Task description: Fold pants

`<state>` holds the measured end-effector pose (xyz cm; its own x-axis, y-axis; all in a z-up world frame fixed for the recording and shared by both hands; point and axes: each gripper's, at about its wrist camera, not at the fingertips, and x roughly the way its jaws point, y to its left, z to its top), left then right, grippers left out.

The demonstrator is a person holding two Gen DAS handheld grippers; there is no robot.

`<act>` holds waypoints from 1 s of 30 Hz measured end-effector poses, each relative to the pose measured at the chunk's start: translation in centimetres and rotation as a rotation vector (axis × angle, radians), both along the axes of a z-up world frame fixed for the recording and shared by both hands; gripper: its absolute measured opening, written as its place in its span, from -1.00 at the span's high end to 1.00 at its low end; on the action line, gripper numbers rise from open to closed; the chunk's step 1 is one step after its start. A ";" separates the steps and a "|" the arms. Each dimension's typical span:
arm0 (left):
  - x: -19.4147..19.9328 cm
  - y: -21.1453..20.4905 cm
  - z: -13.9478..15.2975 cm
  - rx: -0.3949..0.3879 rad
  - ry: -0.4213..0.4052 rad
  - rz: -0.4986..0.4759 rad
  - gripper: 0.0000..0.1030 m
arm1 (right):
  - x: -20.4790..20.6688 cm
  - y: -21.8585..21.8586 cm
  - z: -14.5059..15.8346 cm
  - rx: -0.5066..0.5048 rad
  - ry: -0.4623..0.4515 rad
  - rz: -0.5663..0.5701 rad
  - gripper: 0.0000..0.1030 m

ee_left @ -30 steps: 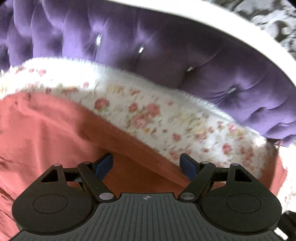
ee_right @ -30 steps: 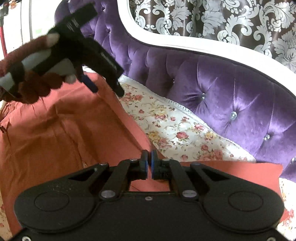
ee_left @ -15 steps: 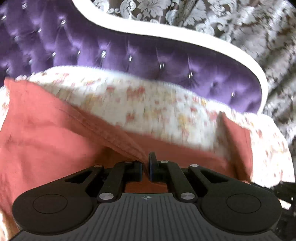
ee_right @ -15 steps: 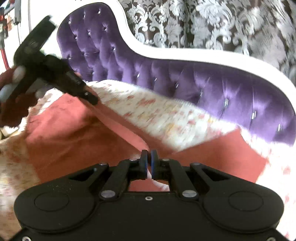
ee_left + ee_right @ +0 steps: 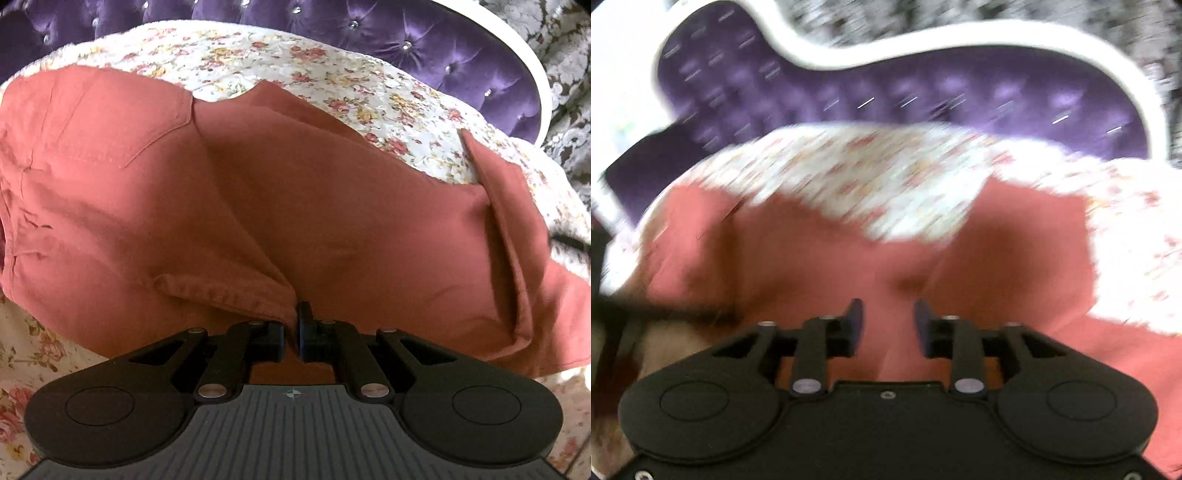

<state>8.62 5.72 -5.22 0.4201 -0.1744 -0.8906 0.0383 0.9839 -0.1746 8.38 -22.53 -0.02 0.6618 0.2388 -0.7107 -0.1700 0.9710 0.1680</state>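
Rust-red pants (image 5: 258, 192) lie spread on a floral bedspread (image 5: 332, 66), with a back pocket at the upper left and a leg end turned up at the right. My left gripper (image 5: 291, 325) is shut on a folded hem of the pants, pulled toward the camera. The right wrist view is blurred; it shows the same pants (image 5: 812, 251) below my right gripper (image 5: 888, 317), whose jaws are opening. Red cloth lies between and under the blue pads (image 5: 855, 317), and they do not press on it.
A purple tufted headboard (image 5: 424, 40) with a white frame (image 5: 923, 40) runs behind the bedspread. Patterned grey wallpaper (image 5: 569, 74) is at the far right. A dark blurred shape (image 5: 635, 314), perhaps the other gripper and a hand, crosses the right view's left edge.
My left gripper shut on the pants hem and carried it across the pants, folding the cloth over. The right gripper, shut on cloth before, has parted its jaws and rolled.
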 end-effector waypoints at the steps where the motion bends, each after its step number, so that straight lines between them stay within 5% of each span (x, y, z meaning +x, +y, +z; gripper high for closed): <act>1: -0.1 -0.3 -0.1 0.010 -0.006 -0.004 0.87 | 1.3 -0.2 -0.2 -0.001 -0.010 -0.050 0.00; 6: -1.1 -0.4 -0.3 0.029 -0.023 -0.012 0.87 | 7.9 0.1 -3.3 -0.075 0.033 -0.198 -0.06; 13: -1.1 -0.7 0.0 0.053 -0.043 -0.020 0.87 | 10.5 1.9 -7.6 -0.185 0.121 -0.261 0.06; 15: -1.0 -0.9 0.2 0.062 -0.058 -0.020 0.88 | 10.0 1.9 -7.1 -0.180 0.109 -0.266 0.88; 19: -1.6 -1.0 1.5 0.070 -0.103 -0.017 0.88 | 6.1 -1.7 -2.8 -0.068 0.009 -0.356 0.90; 24: -3.2 -1.1 2.8 0.056 -0.144 -0.020 0.88 | -3.6 -8.7 1.4 0.019 -0.054 -0.518 0.89; 30: -4.2 -1.8 1.0 0.079 -0.100 -0.034 0.88 | -11.4 -13.6 -2.9 0.065 0.173 -0.601 0.85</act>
<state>4.44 3.89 -4.27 0.5027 -0.1211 -0.8559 0.0851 0.9923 -0.0904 -3.04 -36.15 -2.90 0.5703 -0.0934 -0.8161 0.4377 0.8753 0.2057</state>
